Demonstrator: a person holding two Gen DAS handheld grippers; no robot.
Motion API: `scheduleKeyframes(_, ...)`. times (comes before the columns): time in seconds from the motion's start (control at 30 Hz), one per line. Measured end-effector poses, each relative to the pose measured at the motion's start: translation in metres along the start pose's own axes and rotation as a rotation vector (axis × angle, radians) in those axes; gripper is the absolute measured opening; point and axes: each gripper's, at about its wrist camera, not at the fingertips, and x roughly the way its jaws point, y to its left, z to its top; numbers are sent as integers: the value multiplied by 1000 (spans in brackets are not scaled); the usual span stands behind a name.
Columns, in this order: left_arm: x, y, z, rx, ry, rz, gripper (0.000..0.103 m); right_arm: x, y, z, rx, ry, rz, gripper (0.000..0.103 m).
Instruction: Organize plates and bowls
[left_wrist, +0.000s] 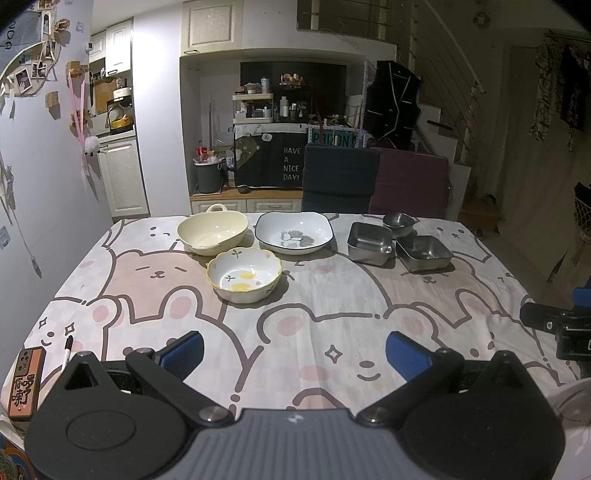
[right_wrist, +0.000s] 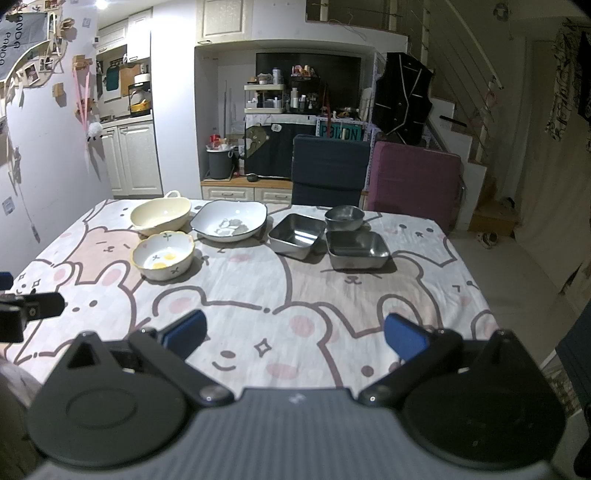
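Six dishes sit in a loose row at the far side of the surface (left_wrist: 314, 332), and neither claw has reached any of them: the left claw (left_wrist: 294, 355) and the right claw (right_wrist: 294, 335) both hang wide and empty over the near edge of the bear-print cloth, well apart from the ware. To the left lie the cream bowl (left_wrist: 212, 232), the white plate (left_wrist: 294, 232) just beside it, and the flower bowl (left_wrist: 244, 274) in front, very close to the cream bowl. To the right are three steel pieces: a deep tin (right_wrist: 297, 235), a shallow tin (right_wrist: 357, 249) and a round steel bowl (right_wrist: 344, 217) behind them. The sensible start, I judge, is to sort by kind, ceramics nested on one side and steel on the other. For the flower bowl, bring the left claw in low with one pad inside the rim and one outside, close firmly on the wall, lift straight up before moving sideways, and set it down gently, since glazed ware is slippery and chips. The steel tins are likely light, so the right claw should pinch a wall and lift rather than push. Hard to judge: whether the two tins touch, whether the cream bowl's far handle (left_wrist: 216, 208) has a twin, and what the plate's print shows. The fisheye bends the edges, the light is dim, and a phone (left_wrist: 26, 384) at the left corner is partly cut off
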Motion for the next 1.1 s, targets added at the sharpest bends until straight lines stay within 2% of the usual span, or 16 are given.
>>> scheduleKeyframes(1.1,-2,-5,3,-1,-1,0,103,0,-2,1,4,2,2,103)
